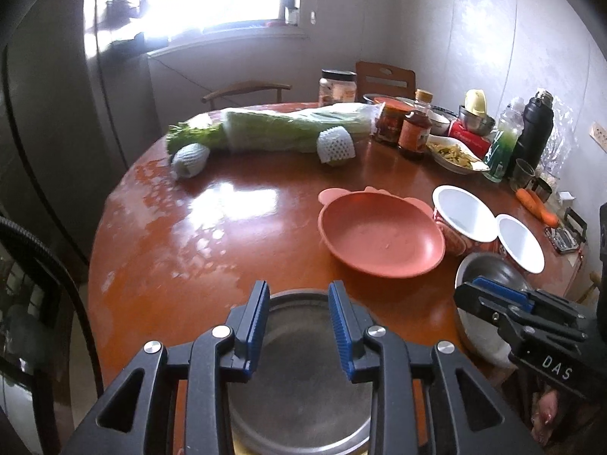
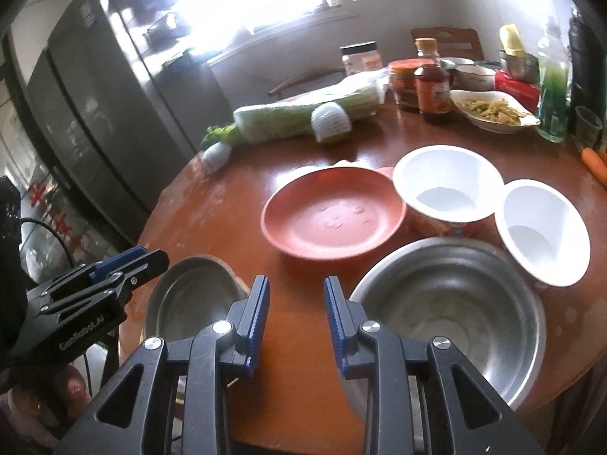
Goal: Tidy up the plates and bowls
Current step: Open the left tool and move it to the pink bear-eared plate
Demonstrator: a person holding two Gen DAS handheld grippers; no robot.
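Note:
A small steel dish (image 1: 299, 371) sits at the table's near edge, right under my open left gripper (image 1: 299, 295); it also shows in the right wrist view (image 2: 189, 299). A pink plate (image 1: 379, 239) (image 2: 334, 212) lies mid-table. Two white bowls (image 1: 463, 212) (image 1: 519, 242) stand to its right, seen too in the right wrist view (image 2: 444, 185) (image 2: 542, 227). A large steel bowl (image 2: 451, 311) (image 1: 489, 269) sits near the front edge. My right gripper (image 2: 296, 292) is open and empty over bare table between the steel dish and the large bowl.
Wrapped cabbage (image 1: 288, 129) and two foam-netted fruits (image 1: 335, 146) lie at the back. Jars, sauce bottles (image 1: 415, 129), a dish of food (image 1: 455, 153), a flask (image 1: 537, 129) and carrots (image 1: 537, 201) crowd the right rear. Chairs stand behind the round table (image 1: 212, 235).

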